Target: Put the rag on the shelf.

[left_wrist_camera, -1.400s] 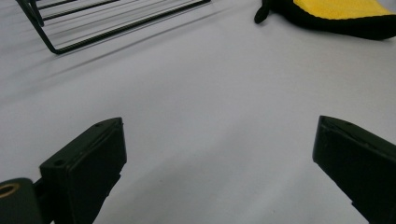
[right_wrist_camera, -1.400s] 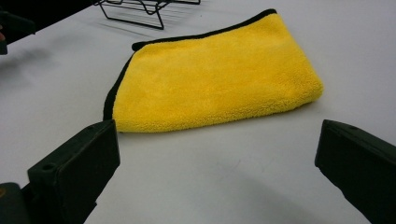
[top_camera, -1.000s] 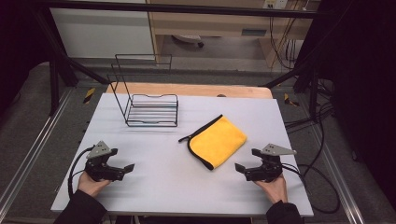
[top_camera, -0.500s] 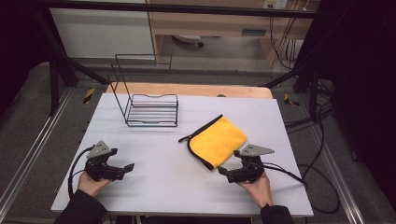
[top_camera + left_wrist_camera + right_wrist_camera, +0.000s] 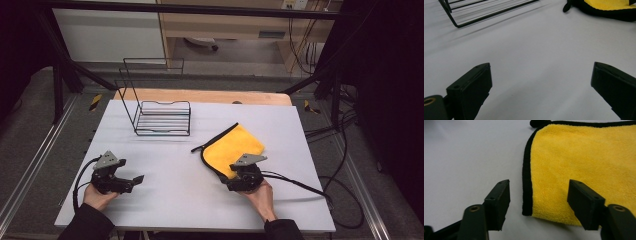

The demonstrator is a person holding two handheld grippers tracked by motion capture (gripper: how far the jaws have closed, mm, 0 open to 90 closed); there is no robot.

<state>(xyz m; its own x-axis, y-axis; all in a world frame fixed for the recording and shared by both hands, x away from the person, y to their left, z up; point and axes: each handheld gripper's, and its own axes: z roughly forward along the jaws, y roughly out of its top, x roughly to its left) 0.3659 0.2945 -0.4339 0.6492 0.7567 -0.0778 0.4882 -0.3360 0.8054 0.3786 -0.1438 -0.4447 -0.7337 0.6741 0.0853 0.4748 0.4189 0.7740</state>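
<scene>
Your left gripper [image 5: 131,181] rests low in the lower left of the high view, held in your left hand [image 5: 98,196], with its jaws spread wide over bare white table [image 5: 170,200]. In the left gripper view its own two black jaws stand at the bottom corners of the frame with nothing between them.

Your right gripper [image 5: 229,182] sits right of centre in the lower half of the high view, at the near corner of the yellow cloth [image 5: 235,146]. Its jaws have just been closing and now stand part open. In the right gripper view the cloth's [image 5: 584,167] black-trimmed near corner lies flat on the table between the jaws, and neither pad presses on it. One jaw stands over bare table, the other over the yellow pile.

The cloth lies folded at the middle of the high view, its black loop pointing toward the frame's left.

Farther off, in the upper left, the black wire rack [image 5: 159,116] stands on the table, well apart from both grippers.
</scene>
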